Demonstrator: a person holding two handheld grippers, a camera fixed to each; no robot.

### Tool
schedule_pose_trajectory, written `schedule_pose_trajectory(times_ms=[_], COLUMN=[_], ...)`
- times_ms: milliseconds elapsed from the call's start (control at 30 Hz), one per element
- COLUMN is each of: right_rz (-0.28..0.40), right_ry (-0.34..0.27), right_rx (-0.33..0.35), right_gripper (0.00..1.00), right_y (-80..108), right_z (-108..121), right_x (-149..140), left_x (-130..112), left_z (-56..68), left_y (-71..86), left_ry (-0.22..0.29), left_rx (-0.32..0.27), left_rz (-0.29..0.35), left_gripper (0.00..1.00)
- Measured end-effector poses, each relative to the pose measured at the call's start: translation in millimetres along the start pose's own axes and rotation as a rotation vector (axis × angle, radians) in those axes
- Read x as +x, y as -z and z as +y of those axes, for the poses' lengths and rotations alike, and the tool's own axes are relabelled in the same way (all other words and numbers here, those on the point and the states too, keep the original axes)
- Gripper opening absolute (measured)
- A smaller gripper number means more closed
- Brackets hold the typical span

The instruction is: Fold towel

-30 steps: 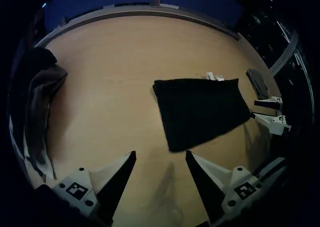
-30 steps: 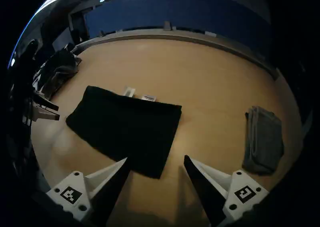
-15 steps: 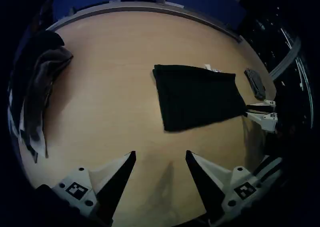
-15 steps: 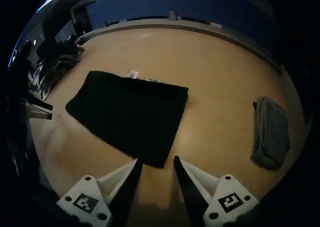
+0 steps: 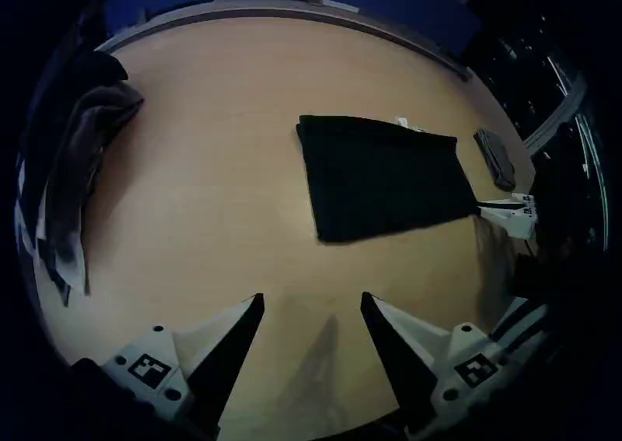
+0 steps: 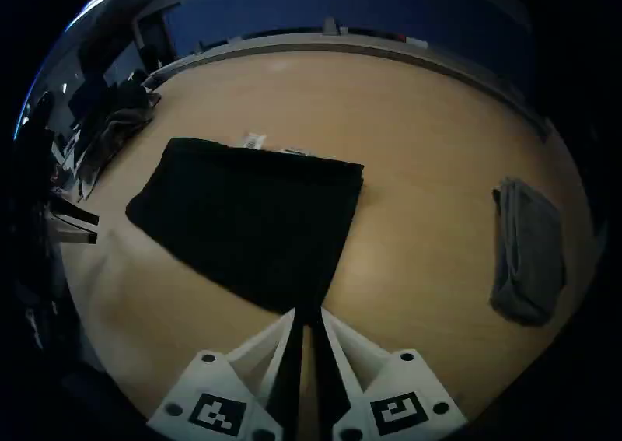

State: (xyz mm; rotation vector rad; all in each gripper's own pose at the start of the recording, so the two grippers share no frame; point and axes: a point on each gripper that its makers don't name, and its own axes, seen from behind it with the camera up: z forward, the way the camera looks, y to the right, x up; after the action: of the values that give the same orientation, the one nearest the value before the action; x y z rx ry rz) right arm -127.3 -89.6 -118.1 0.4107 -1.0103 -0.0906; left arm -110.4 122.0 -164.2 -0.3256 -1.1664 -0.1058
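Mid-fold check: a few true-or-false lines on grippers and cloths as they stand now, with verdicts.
1. The right gripper is closed on the black towel's near corner. True.
2. Both grippers hold the black towel. False: the left gripper is open above bare table, short of it.
3. A folded grey towel lies on the table apart from the black one. True.
4. The black towel is crumpled in a heap. False: it lies flat.

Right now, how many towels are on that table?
3: black towel spread in the middle, folded grey towel at the right, crumpled brownish heap at the left, which may hide more.
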Motion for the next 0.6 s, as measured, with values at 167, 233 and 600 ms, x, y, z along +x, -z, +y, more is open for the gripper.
schedule_pose_trajectory(times_ms=[167,233,600], right_rz=[0.016,0.025,0.112], right_ry=[0.015,0.020,0.046], right_rx=[0.001,0.003,0.031], right_gripper=[0.04,0.04,0.03], right_y=[4.8,7.6,32.7], right_z=[-3.7,-5.5,-22.8], right_x=[6.0,9.6,52.0], left_x=[0.0,0.5,1.9], left_z=[-0.3,-0.6,0.6], left_y=[1.2,1.9,9.1], left_ry=[0.004,0.004,-0.001], left_rx=[-0.004,-0.005,-0.005], left_rz=[0.001,0.002,0.005], left_gripper=[0.92,0.92,0.92])
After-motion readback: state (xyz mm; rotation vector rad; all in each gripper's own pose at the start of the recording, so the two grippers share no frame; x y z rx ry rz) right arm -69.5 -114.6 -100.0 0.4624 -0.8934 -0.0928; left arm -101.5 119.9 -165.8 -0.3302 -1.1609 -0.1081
